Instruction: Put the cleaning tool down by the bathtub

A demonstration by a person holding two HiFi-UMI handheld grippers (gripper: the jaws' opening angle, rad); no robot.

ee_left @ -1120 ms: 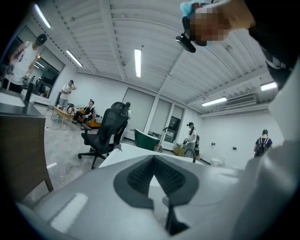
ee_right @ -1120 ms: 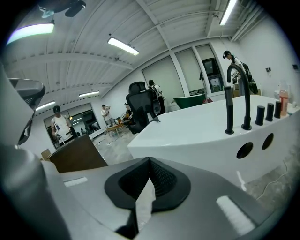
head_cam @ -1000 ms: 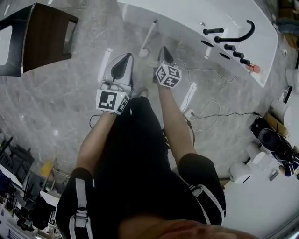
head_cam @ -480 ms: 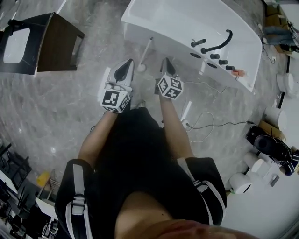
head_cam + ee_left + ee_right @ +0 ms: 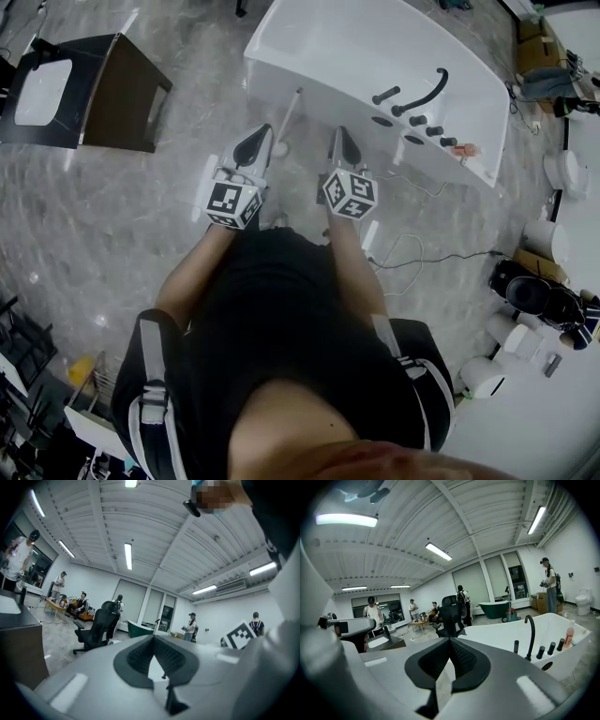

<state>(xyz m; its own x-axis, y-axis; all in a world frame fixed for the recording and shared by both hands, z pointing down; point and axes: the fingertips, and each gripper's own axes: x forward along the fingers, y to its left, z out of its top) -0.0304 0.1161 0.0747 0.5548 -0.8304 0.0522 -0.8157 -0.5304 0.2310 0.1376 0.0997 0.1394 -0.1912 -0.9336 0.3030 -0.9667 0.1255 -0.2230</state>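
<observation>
The white bathtub (image 5: 356,47) fills the top middle of the head view. The cleaning tool (image 5: 291,114), a white long-handled brush, rests by the tub's near side with its head on the floor. My left gripper (image 5: 262,131) points at the floor just left of the brush head, apart from it. My right gripper (image 5: 339,133) points at the tub's near wall. In both gripper views the jaws meet at the tips with nothing between them: left gripper (image 5: 153,637), right gripper (image 5: 450,640). The bathtub (image 5: 543,630) shows to the right in the right gripper view.
A dark cabinet (image 5: 122,89) with a white basin stands at the upper left. A black faucet (image 5: 427,89) and a pink bottle (image 5: 466,150) sit on the tub's rim. Cables (image 5: 412,255) lie on the marble floor at right, near white fixtures (image 5: 562,173) and a black device (image 5: 530,286).
The bathtub has come further into the head view and sits closer. Both grippers have shifted slightly toward it, still shut and empty. The brush has not moved from beside the tub.
</observation>
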